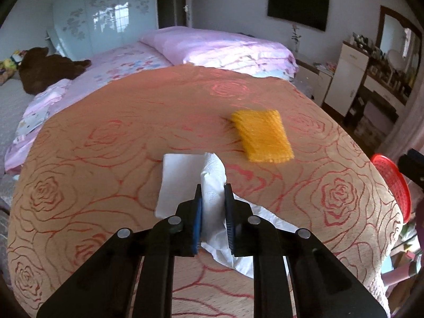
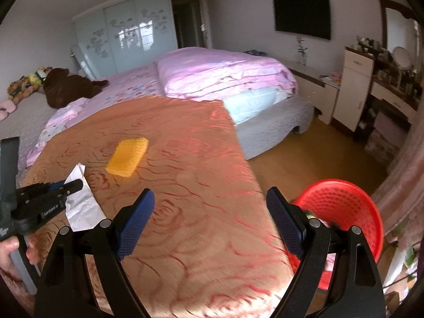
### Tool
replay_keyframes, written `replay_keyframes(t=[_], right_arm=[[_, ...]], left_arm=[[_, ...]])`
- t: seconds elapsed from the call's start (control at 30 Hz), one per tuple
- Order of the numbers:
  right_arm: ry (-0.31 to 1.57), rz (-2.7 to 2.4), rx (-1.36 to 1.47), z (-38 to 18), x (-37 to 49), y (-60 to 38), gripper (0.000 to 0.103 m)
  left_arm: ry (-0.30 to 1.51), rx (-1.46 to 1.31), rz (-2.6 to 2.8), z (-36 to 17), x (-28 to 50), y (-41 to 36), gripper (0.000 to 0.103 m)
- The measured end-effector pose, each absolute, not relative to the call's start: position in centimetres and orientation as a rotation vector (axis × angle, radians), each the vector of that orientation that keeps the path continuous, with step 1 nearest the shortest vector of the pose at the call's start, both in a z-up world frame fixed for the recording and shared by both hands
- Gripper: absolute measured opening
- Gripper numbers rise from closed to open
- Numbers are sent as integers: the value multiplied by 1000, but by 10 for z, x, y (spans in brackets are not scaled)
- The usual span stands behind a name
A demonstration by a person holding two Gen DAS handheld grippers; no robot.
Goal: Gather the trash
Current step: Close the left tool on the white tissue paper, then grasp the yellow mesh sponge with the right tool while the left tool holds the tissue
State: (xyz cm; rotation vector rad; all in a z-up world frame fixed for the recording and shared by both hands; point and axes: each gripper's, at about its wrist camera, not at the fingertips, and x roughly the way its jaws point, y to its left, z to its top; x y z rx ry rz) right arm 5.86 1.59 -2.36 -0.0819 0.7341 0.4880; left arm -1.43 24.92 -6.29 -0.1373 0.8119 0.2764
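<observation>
Tissue (image 1: 213,185), white and crumpled, sits pinched between the blue pads of my left gripper (image 1: 213,198); the jaws are nearly together with the paper squeezed upright between them. Its long axis runs straight ahead along the fingers, and loose folds trail back under the gripper and out to its right. In the right wrist view I see the same tissue (image 2: 79,201) hanging off the left gripper (image 2: 76,184), far to my left.

Just left of the left gripper's tips, touching the tissue, lies a flat white sheet (image 1: 177,182). Ahead and to the right of it, well apart, a yellow mesh pad (image 1: 262,135) lies flat, its long side angled away to the left. All of this rests on the rose-patterned orange cover (image 1: 106,137), which has wide bare room to the left and ahead. The cover's edge drops off on the right, and beyond that edge is a red basket (image 1: 394,182).

My left hand (image 2: 10,251) grips the handle low, and the gripper points down at a slant.

My right gripper (image 2: 210,209) stands wide apart with nothing between the pads, aimed down at the cover's right edge. The red basket (image 2: 352,212) stands on the floor just beside its right finger, with open wooden floor (image 2: 304,153) ahead of it.
</observation>
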Motion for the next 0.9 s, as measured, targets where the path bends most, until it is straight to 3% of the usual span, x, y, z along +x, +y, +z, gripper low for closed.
replay_keyframes(t=[0.67,0.83,0.9], right_arm=[[822,680,-227,-49,112,181,83],[851,666,-246,-60,122,196,74],[886,663,-237,-65,127,198,64]], left_arm=[[815,-239,315,-66,-26,285,14],[813,-245,320,-66,-27,284,14],[813,-245,321,-67,-28,282,14]])
